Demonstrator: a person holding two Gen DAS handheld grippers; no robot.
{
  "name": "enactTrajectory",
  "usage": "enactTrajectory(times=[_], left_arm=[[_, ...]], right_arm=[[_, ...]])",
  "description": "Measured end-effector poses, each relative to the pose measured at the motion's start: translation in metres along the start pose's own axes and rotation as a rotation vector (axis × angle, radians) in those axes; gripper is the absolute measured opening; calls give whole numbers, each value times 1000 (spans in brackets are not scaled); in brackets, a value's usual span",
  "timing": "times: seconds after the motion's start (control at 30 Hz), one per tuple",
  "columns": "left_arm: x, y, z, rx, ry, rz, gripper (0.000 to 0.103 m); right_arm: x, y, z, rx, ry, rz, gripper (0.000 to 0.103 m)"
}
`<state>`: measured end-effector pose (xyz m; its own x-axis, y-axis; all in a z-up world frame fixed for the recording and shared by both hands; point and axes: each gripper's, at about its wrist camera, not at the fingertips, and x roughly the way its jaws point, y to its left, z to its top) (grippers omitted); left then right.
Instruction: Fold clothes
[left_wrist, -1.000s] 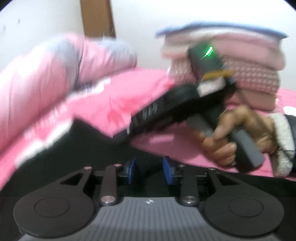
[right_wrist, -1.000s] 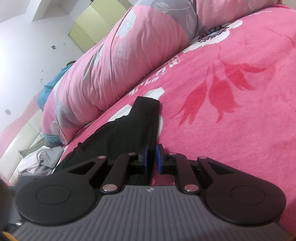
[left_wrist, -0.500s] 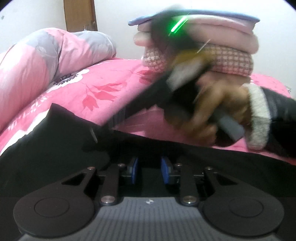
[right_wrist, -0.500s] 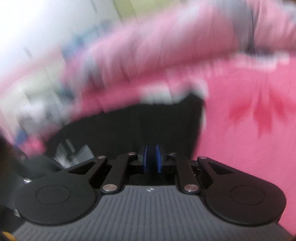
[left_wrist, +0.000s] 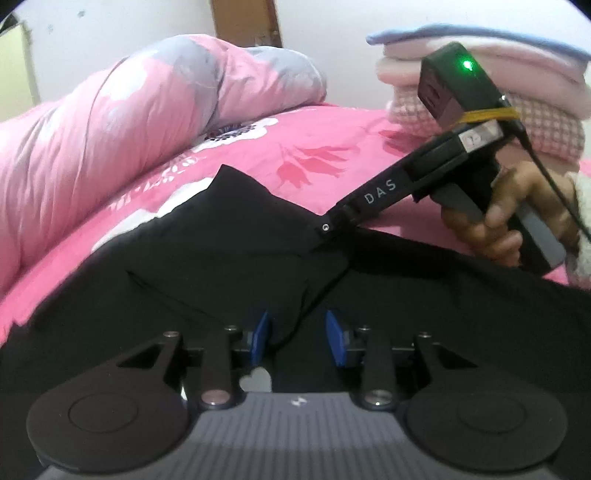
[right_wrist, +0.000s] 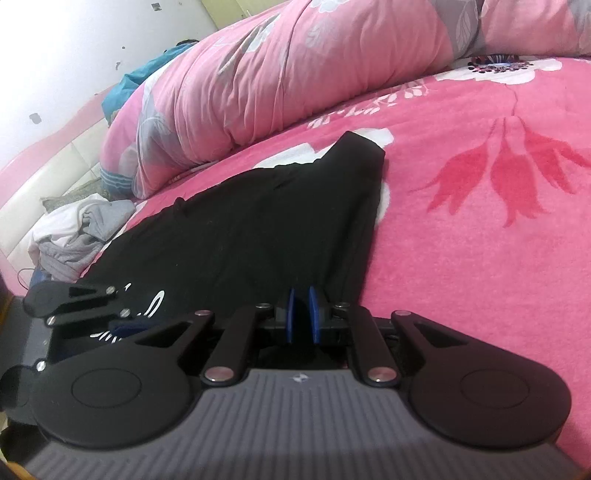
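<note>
A black garment (left_wrist: 229, 251) lies on the pink flowered bedspread (left_wrist: 317, 147), one flap folded over toward the quilt. My left gripper (left_wrist: 297, 341) sits low over its near part; its blue pads are opening, and a loose fold of black cloth lies between them without being pressed. My right gripper (left_wrist: 322, 236), held by a hand (left_wrist: 491, 229), reaches in from the right, its tip at the flap's edge. In the right wrist view the right gripper (right_wrist: 303, 319) has its pads almost together on the black garment (right_wrist: 258, 229). The left gripper (right_wrist: 122, 317) shows at the lower left.
A rolled pink and grey quilt (left_wrist: 122, 122) runs along the far left of the bed. A stack of folded clothes (left_wrist: 517, 92) stands at the back right. Loose grey and white clothes (right_wrist: 74, 229) are heaped past the bed's left edge, beside a pale bed frame (right_wrist: 44, 184).
The right gripper has swung across and settled at the flap's edge, rolling as it went. The garment now lies wider and flatter. The left pads stand further apart.
</note>
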<state>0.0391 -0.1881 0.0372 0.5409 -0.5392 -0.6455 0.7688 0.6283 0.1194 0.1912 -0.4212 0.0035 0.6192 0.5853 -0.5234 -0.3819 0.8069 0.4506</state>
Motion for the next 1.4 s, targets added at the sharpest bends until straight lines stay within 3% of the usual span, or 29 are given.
enactTrajectory(times=[0.23, 0.33, 0.43, 0.5, 0.57, 0.73, 0.87, 0.97, 1.13, 1.23, 1.33, 1.4], left_arm=[[-7, 8, -18, -86, -61, -36, 41], [-11, 13, -22, -120, -76, -72, 43], [-11, 15, -24, -133, -87, -86, 45], [-11, 17, -26, -140, -93, -95, 45], [-10, 20, -26, -147, -96, -101, 46], [-6, 25, -26, -161, -103, -115, 47], [-9, 26, -27, -173, -109, -125, 48], [-14, 33, -26, -210, -131, -137, 55], [-53, 76, -20, -479, -180, -111, 67], [-96, 107, -27, -570, -200, -16, 69], [-140, 145, -51, -684, -201, 176, 71], [-163, 177, -79, -833, -196, 326, 71]], right_arm=[[-16, 14, 18, -25, -96, -80, 10], [-1, 20, 45, -77, -102, -163, 10], [38, 15, 68, -163, -34, -258, 10], [69, 0, 78, -141, 20, -285, 6], [87, -12, 91, -113, 7, -265, 5], [99, -29, 121, 13, -54, -423, 6], [57, -8, 120, 19, -135, -448, 10], [12, 23, 119, 9, -173, -452, 10], [-60, 91, 127, -33, -232, -430, 10], [-81, 140, 138, -88, -251, -419, 10], [-82, 191, 151, -112, -261, -363, 10], [-70, 228, 155, -145, -251, -306, 15]])
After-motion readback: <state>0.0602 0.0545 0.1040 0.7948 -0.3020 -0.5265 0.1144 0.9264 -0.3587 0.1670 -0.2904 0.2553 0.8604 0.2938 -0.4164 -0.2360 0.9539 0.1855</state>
